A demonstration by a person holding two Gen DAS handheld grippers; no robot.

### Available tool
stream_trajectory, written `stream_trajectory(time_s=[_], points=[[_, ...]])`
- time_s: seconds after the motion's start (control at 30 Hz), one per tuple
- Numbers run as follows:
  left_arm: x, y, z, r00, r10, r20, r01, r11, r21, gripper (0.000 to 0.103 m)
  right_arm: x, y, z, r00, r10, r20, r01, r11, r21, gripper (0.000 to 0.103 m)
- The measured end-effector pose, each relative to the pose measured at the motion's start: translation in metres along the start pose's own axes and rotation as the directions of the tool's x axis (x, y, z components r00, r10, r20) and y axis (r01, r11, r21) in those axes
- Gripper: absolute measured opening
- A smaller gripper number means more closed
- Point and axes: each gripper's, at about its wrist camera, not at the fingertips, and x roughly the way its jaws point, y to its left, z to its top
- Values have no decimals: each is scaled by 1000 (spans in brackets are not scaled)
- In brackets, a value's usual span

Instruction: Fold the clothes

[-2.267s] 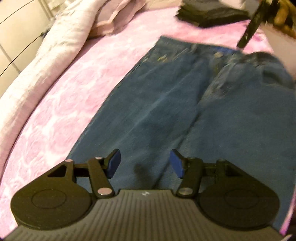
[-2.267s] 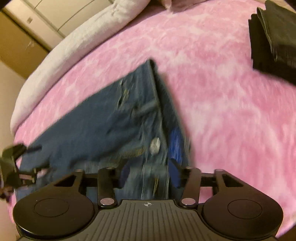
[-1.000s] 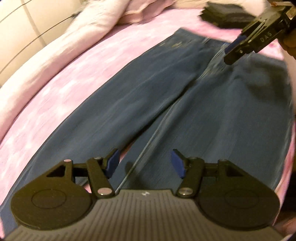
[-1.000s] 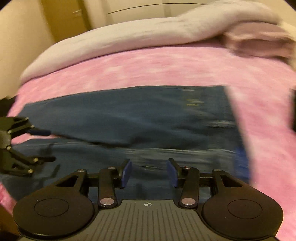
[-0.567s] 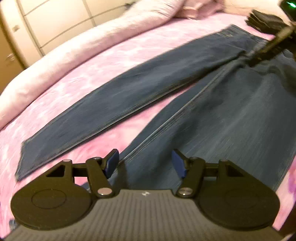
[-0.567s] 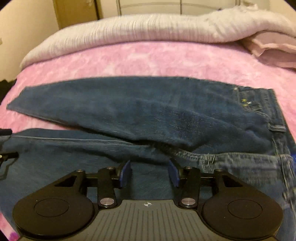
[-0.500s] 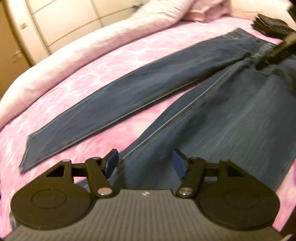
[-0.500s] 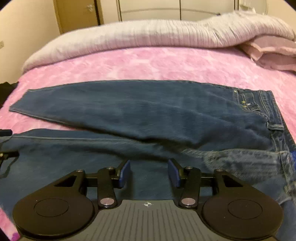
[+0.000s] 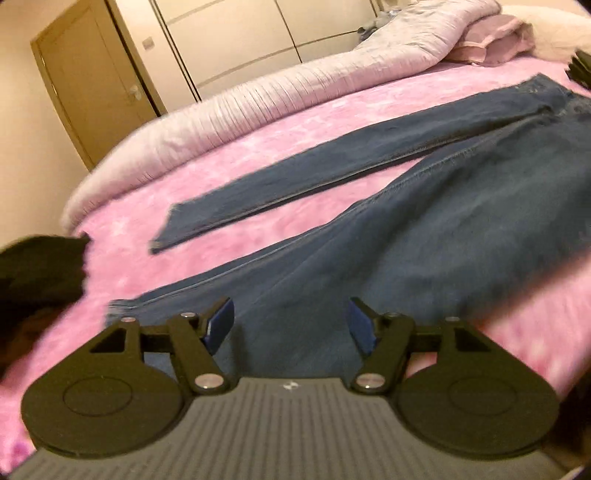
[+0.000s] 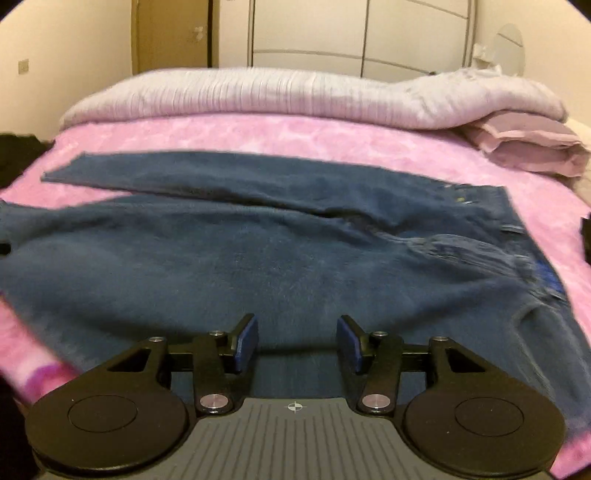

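A pair of blue jeans (image 9: 443, 221) lies flat on the pink bedspread (image 9: 229, 173), its two legs spread apart in a narrow V. The far leg (image 9: 295, 184) ends in a hem at the left. My left gripper (image 9: 290, 314) is open and empty, hovering over the near leg close to its hem (image 9: 122, 306). In the right wrist view the jeans (image 10: 221, 266) stretch from left to the waistband (image 10: 509, 206) at right. My right gripper (image 10: 295, 325) is open and empty above the near leg's upper part. Neither gripper shows in the other's view.
A rolled lilac duvet (image 10: 295, 96) runs along the bed's far side, with a pillow (image 10: 528, 144) at its right end. Dark cloth (image 9: 37, 266) lies off the bed's left end. Black folded clothes (image 10: 585, 240) sit at the right edge. Wardrobe doors (image 10: 362, 33) stand behind.
Both grippers slid left along the jeans toward the leg ends. The left view swung to show the hems. The right gripper has left the left wrist view.
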Motion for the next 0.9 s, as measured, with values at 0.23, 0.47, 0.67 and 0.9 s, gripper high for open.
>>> stream_trajectory(time_s=[0.23,0.47,0.67,0.9], points=[[-42,-1,-44,996,82,26,-86,929,359,65,-59,30,-34,995,69,71,-54,980,-193,52],[-26,10,-68,997,60,52,-79,857,510,63,-39,110,-56,988,149,42,-97,807,-583,51],[-5,-4,-78,987,111,114,-159,634,757,30,6,156,-77,996,45,77,42,530,-847,26],[-6,-5,-92,991,107,81,-129,605,786,11,-10,146,-74,997,54,58,20,533,-846,2]])
